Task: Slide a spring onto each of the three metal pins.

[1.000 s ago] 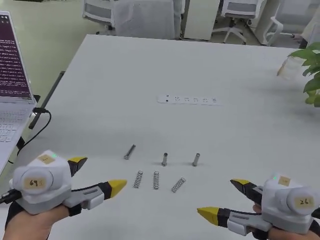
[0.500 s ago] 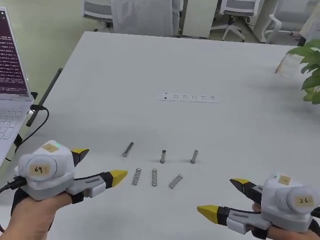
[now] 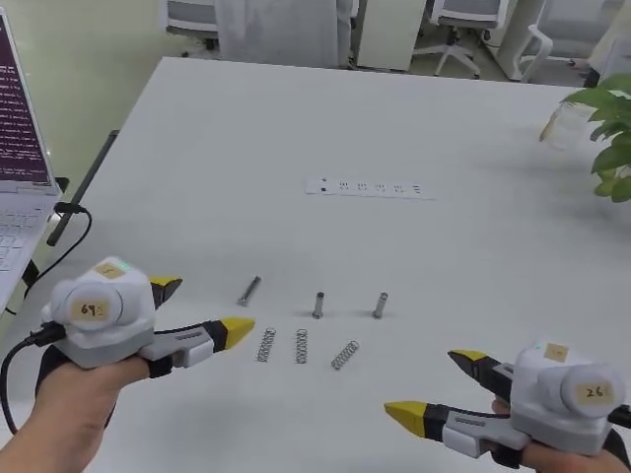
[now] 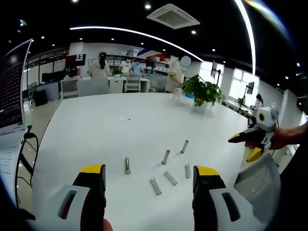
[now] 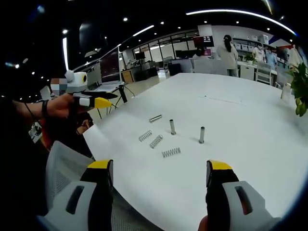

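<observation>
Metal pins point(image 3: 318, 304) in a row, left one lying flat; springs point(image 3: 302, 345) just nearer. Left gripper point(image 3: 209, 304) and right gripper point(image 3: 426, 382) both wide, empty, flanking them, likely staged for pickup.

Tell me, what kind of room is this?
Probably an office: rolling chairs behind the big white table, a laptop at its edge, a power strip on it.
</observation>
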Motion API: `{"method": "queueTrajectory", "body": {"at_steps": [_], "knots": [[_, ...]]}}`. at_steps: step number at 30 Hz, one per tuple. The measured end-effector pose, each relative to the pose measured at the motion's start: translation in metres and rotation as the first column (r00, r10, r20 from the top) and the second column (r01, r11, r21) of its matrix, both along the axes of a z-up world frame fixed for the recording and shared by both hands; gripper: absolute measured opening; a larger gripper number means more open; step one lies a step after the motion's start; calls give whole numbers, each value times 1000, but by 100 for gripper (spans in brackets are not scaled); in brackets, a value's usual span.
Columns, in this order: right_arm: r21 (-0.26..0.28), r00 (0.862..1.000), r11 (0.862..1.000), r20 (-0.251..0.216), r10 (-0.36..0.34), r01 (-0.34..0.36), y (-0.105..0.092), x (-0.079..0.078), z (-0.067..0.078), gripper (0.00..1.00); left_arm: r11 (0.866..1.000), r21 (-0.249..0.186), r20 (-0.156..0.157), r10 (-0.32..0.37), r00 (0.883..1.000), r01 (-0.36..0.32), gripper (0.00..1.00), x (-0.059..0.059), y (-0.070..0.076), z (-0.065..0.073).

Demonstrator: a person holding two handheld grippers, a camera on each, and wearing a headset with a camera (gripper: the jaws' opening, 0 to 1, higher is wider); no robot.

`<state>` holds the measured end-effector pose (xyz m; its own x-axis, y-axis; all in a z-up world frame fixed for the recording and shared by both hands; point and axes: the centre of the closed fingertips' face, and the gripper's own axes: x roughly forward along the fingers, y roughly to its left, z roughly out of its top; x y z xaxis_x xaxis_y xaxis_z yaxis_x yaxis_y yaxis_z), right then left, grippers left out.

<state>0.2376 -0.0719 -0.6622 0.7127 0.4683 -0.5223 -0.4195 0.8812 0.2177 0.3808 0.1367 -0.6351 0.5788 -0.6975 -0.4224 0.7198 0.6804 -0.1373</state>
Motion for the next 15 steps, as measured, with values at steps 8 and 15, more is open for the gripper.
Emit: {"method": "queueTrajectory", "body": {"at_steps": [8, 15], "knots": [[0, 1000, 1000, -2, 2, -2, 1, 1, -1, 78, 1000, 11, -5, -3, 1000, 3, 69, 12, -5, -5], [4, 1000, 1000, -7, 3, -3, 2, 0, -3, 78, 1000, 11, -7, -9, 1000, 10, 69, 21, -8, -6]]}}
